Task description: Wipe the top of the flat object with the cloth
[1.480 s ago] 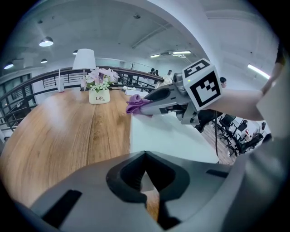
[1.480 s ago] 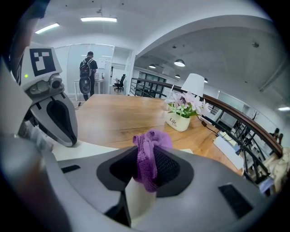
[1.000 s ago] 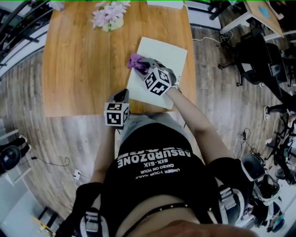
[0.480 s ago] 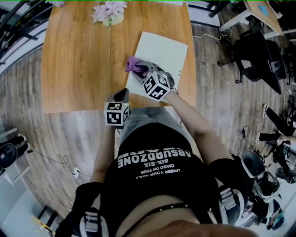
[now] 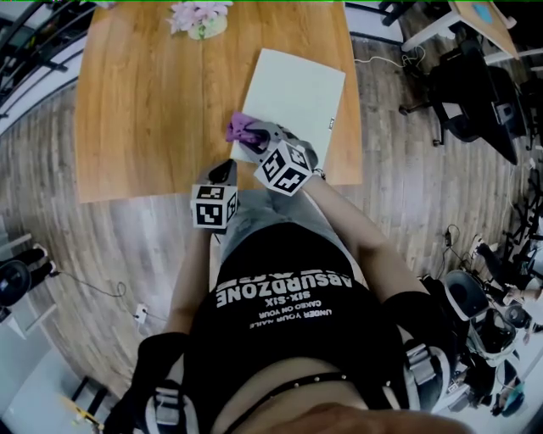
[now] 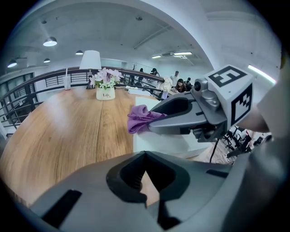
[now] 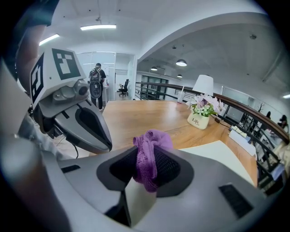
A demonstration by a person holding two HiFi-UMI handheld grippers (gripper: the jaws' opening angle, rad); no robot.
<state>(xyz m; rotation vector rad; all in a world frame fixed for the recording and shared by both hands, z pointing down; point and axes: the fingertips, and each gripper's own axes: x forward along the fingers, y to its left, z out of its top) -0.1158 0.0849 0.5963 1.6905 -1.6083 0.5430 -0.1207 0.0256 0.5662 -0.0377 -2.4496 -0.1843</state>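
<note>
right gripper (image 7: 146, 174): fingers are clamped on the bunched purple cloth (image 7: 151, 144). A wad pokes out past the tips and a bit hangs under them. Looks like a decent pinch tbh.

left gripper (image 6: 144, 179): fingers are pressed together with nothing between them. It hangs by the near table edge, just beside the right one, and isn't touching the board.

the flat thing: a pale flat rectangular board (image 5: 297, 89) lying on the wooden table (image 5: 144, 102). It runs out ahead of the right fingers and off to their right.

cloth vs board: in the head view the wad sits at the board's near left corner, right at the right fingertips. I can't tell if it's pressed down or just skimming.

where we are (my guess): mid-wipe, at the near end of a stroke. Most of the board lies beyond the fingertips.

risk 1: the wad is so close to the corner that a small drift to the left of the fingers has it wiping wood instead.

risk 2: nothing pins the board, so a forward push could just skid it along.

risk 3: the bunched wad could fold under, and then hard fingertips would scrape the surface.

small white pot of pink flowers (image 5: 202, 19): far ahead of both sets of fingers, so no worry there.
</note>
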